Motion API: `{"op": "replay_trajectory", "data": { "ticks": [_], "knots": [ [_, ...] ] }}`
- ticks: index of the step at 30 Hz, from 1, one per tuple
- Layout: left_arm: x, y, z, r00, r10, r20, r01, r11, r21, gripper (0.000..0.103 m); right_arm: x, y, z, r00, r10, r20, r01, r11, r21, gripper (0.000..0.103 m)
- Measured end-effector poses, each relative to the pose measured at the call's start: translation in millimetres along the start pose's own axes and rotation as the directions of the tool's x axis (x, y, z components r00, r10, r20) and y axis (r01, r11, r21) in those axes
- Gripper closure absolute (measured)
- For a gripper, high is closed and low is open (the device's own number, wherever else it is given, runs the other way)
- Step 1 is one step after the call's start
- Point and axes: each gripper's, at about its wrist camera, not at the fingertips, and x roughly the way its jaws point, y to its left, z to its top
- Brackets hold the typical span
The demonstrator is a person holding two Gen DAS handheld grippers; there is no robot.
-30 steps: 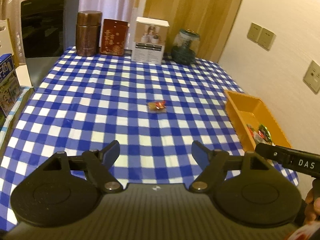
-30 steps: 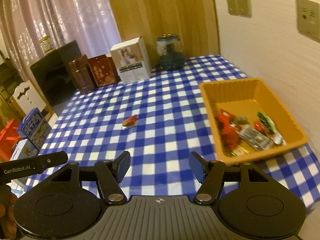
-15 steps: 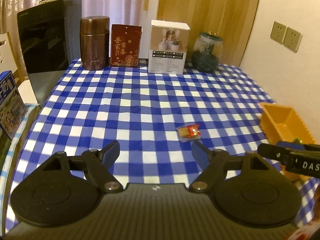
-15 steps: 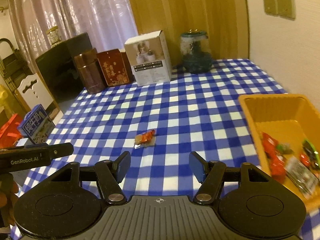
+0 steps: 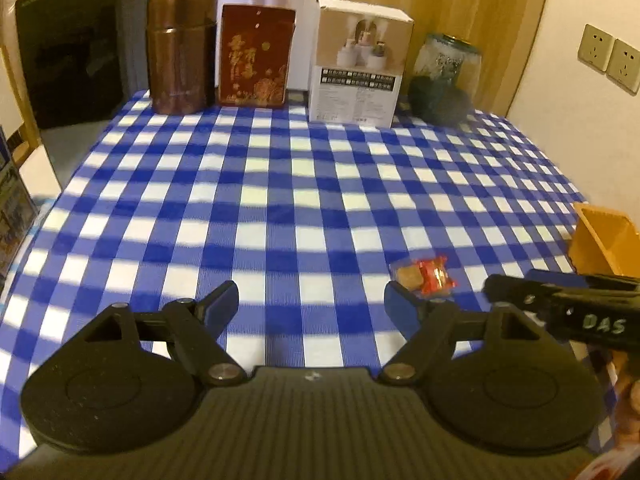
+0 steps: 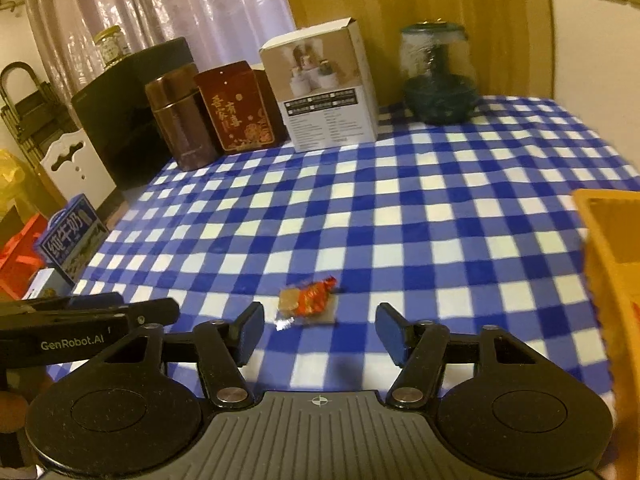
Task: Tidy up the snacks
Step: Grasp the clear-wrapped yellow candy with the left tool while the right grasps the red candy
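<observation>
A small wrapped snack (image 6: 308, 304), red and tan in clear film, lies alone on the blue checked tablecloth (image 6: 400, 216). My right gripper (image 6: 318, 330) hangs just short of it with its jaws closing and nothing between the pads; the snack sits a little beyond the tips, nearer the left finger. In the left wrist view the same snack (image 5: 424, 278) lies just past the right fingertip of my left gripper (image 5: 312, 304), which stands open and empty. The orange tray (image 6: 608, 240) stands at the right edge of the table.
Along the back stand a brown tin (image 5: 180, 56), a red tin (image 5: 256, 56), a white box (image 5: 360, 64) and a glass jar (image 5: 444, 80). A black appliance (image 5: 80, 40) sits at the back left. Wall sockets (image 5: 612, 56) are on the right. A blue carton (image 6: 74, 240) lies beyond the left edge.
Both grippers have moved forward and down toward the snack, which now lies close to their tips. The tray has slid to the right edge of both views. The right jaws have narrowed slightly.
</observation>
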Motion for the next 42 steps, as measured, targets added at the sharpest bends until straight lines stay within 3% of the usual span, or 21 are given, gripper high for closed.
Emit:
{"op": "replay_trajectory", "data": {
  "ticks": [6, 14, 18, 24, 33, 42],
  "knots": [
    [20.9, 3.3, 7.7, 1.000, 0.001, -0.026, -0.001, 1.000, -0.009, 0.025, 32.5, -1.2, 7.7, 1.000, 0.019, -0.021, -0.020, 0.999, -0.033, 0.060],
    [30.6, 5.8, 7.9, 0.998, -0.021, -0.063, 0.020, 1.000, -0.013, 0.025, 66.9, 1.0, 8.4, 0.998, 0.007, -0.070, -0.010, 0.999, -0.053, 0.069],
    [31.1, 3.3, 6.5, 0.998, -0.019, -0.067, 0.018, 1.000, -0.023, 0.026, 72.7, 0.3, 6.8, 0.996, -0.006, -0.085, 0.002, 0.999, -0.049, 0.081],
    [35.6, -7.8, 3.9, 0.995, -0.068, -0.077, 0.065, 0.997, -0.034, 0.026, 60.5, -3.7, 10.5, 0.998, -0.040, -0.054, 0.039, 0.999, -0.023, 0.082],
    [53.5, -28.1, 3.4, 0.987, -0.147, -0.069, 0.144, 0.989, -0.040, 0.034, 41.2, -28.6, 16.0, 0.986, -0.161, -0.035, 0.161, 0.987, 0.023, 0.082],
    [73.1, -48.9, 4.9, 0.980, -0.193, -0.046, 0.191, 0.981, -0.042, 0.052, 36.1, -40.6, 19.7, 0.982, -0.186, -0.032, 0.187, 0.980, 0.064, 0.082]
  ]
}}
